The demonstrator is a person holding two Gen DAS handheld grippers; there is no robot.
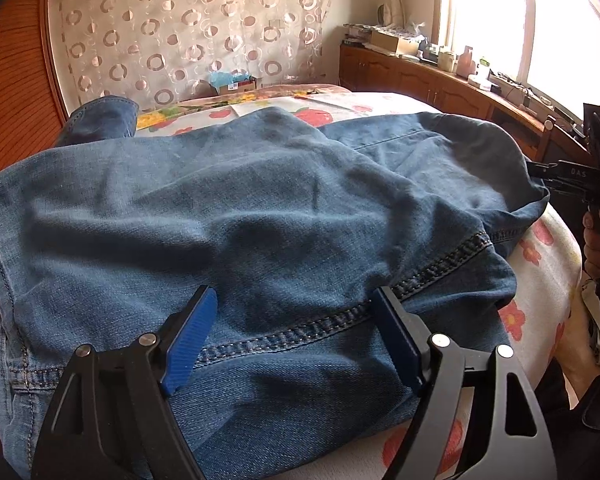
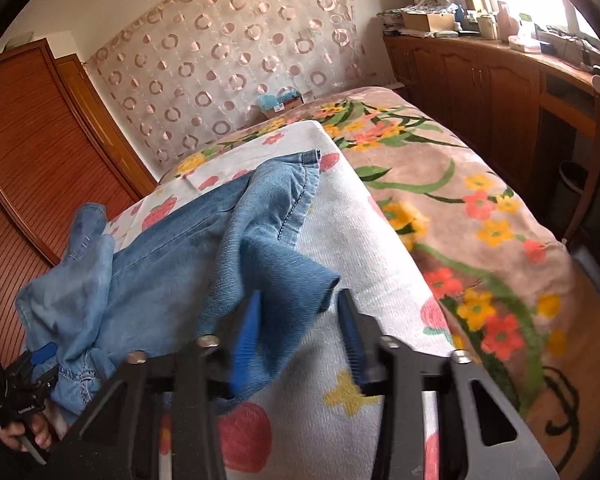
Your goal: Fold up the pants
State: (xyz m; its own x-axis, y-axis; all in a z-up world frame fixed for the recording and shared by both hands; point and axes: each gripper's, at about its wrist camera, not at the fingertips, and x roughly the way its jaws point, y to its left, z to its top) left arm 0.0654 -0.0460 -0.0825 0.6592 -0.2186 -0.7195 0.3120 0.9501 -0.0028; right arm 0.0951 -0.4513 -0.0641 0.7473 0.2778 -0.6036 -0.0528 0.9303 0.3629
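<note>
Blue denim pants [image 1: 240, 208] lie bunched across the bed; they also show in the right wrist view [image 2: 188, 248]. My left gripper [image 1: 296, 300] is open, its blue-padded fingers [image 1: 190, 344] resting on the denim on either side of a stitched seam [image 1: 340, 316]. My right gripper [image 2: 298, 304] is open, its fingers straddling a folded corner of the pants [image 2: 300, 280] near the bed's front. The right gripper also shows at the right edge of the left wrist view [image 1: 572, 176]; the left gripper shows at the lower left of the right wrist view [image 2: 40, 354].
The bed carries a white floral sheet [image 2: 364, 240] and a tan flowered blanket [image 2: 480, 208]. A wooden wardrobe [image 2: 32, 152] stands at the left. A wooden cabinet [image 2: 480, 76] with clutter runs under the window at the right. A patterned curtain [image 1: 188, 28] hangs behind.
</note>
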